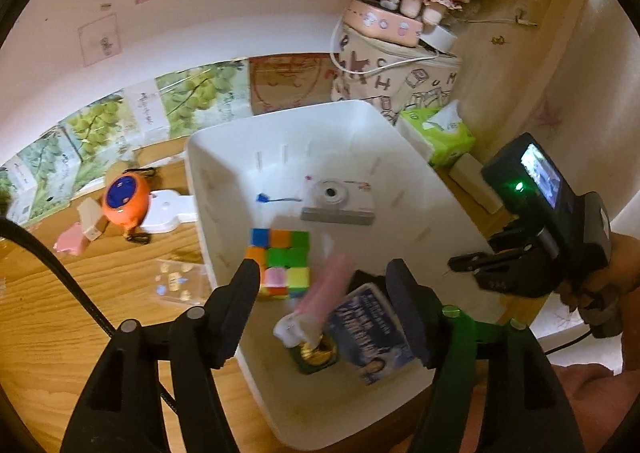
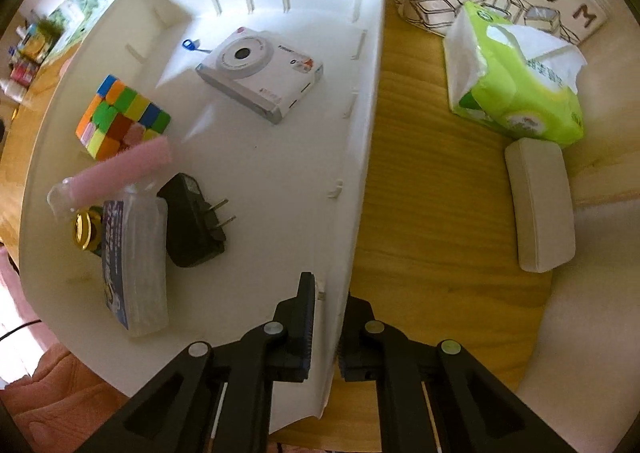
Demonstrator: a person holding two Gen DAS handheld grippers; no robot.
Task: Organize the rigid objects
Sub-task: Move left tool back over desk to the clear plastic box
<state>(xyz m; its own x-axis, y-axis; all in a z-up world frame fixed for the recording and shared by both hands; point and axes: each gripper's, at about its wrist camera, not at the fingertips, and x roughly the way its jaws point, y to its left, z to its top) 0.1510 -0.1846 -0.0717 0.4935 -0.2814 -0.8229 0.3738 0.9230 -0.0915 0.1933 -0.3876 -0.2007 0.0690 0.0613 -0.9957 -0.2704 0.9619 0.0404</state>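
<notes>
The left claw (image 1: 324, 289) tilts steeply down over the near end of the white bin (image 1: 256, 373), its 2 fingers standing apart with nothing pressed between them. Just beyond them a pink tube (image 1: 324, 285) with a clear cap appears blurred, leaning on a gold-lidded jar (image 1: 318, 351) and a blue-labelled clear case (image 1: 368, 333); whether it has settled I cannot tell. The right claw (image 2: 326, 333) points straight down and is clamped on the bin's side wall (image 2: 352, 189), 1 finger inside and 1 outside; the left view shows the hand (image 1: 600, 277) gripping its handle at the bin's right edge. Inside the bin, a black plug adapter (image 2: 192, 221) lies beside the clear case, a colourful puzzle cube (image 2: 120, 117) sits further in, and a white toy camera (image 2: 260, 73) rests near the far wall. On the wooden tabletop (image 2: 432, 213) outside lie a white case (image 2: 540, 209) and a green tissue pack (image 2: 516, 85), with an orange round toy (image 1: 126, 199) off to the bin's left.
</notes>
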